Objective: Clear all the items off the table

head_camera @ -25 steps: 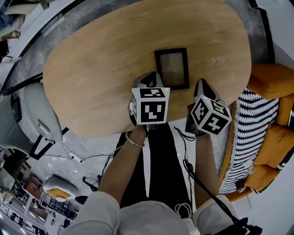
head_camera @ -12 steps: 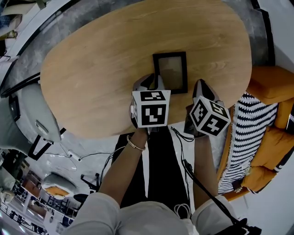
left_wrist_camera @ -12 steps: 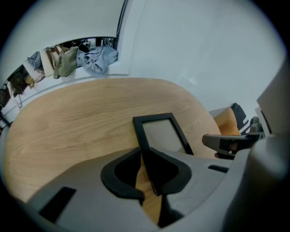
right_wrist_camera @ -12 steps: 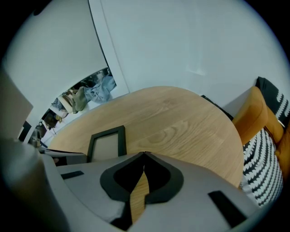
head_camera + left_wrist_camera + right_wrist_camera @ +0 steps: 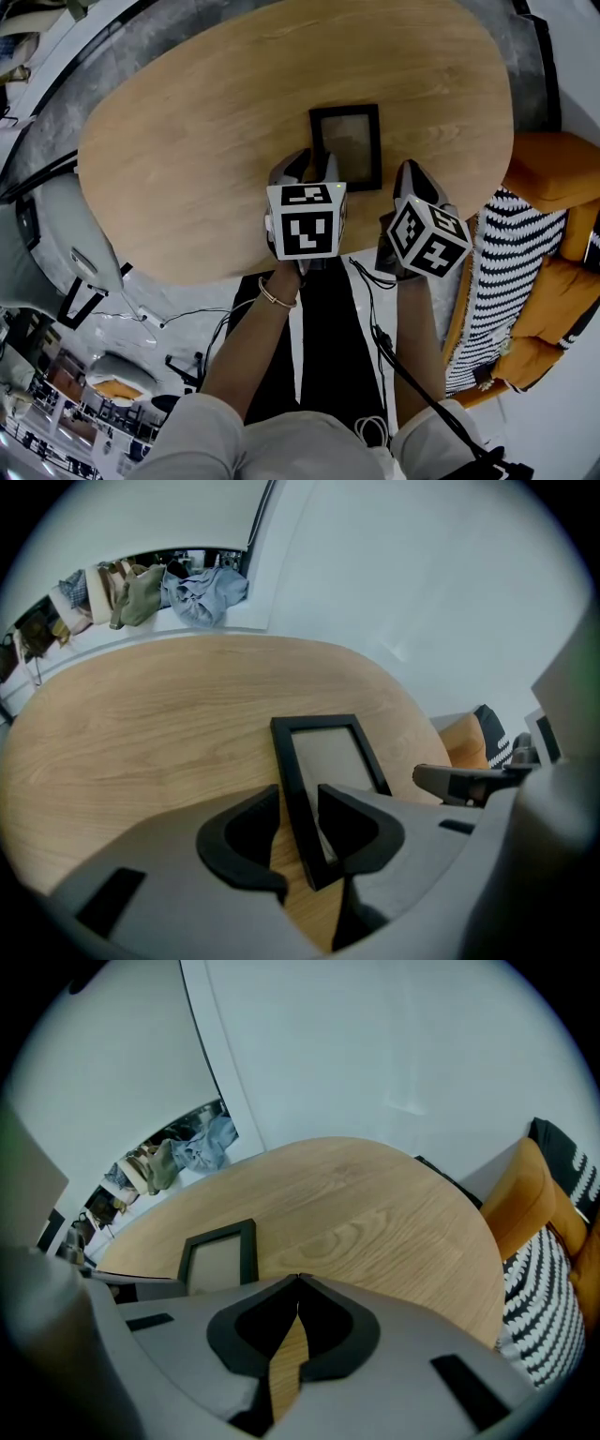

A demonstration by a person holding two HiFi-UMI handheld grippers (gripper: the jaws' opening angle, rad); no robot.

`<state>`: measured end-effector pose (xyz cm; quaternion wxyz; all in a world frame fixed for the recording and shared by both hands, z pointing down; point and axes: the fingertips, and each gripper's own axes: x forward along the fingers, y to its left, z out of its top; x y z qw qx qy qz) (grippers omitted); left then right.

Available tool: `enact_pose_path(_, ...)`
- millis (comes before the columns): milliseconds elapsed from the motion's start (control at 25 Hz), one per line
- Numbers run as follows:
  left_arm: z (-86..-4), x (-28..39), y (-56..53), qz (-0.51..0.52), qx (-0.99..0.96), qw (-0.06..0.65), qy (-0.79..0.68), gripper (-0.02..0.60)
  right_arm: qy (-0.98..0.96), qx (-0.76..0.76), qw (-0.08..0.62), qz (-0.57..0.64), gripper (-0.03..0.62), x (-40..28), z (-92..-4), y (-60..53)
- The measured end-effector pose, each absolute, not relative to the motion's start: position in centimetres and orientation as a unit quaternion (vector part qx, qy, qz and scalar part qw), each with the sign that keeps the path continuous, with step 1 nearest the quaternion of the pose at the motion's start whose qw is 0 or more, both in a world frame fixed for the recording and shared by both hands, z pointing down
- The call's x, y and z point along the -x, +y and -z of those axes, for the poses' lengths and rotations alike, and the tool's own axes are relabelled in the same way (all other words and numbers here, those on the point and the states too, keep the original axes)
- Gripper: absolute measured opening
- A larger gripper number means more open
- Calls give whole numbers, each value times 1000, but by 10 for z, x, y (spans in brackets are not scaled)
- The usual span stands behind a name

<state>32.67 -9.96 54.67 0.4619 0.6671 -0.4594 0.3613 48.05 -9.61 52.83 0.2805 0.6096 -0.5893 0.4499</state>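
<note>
As the picture frame [image 5: 346, 147] lies flat on the table [image 5: 187, 141] toward its near edge, it likely handles light and rigid, with a fragile pane; its slim side rail suits a pinch. The left gripper's [image 5: 298, 801] jaws have just been opening and straddle that rail without pressing; the right gripper [image 5: 298, 1283] is closed, empty.

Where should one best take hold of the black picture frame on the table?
On the picture frame, probably the left long rail near the close corner, coming from above: it lies flat, so only a thin rail fits between jaws.
</note>
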Motion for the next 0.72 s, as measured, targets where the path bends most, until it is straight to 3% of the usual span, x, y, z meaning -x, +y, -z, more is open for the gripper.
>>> enact_pose_path(720,-556,-330,-104,-334,-657,504,-451,111,-591,-608,281,-450,25,-482,-531,-99)
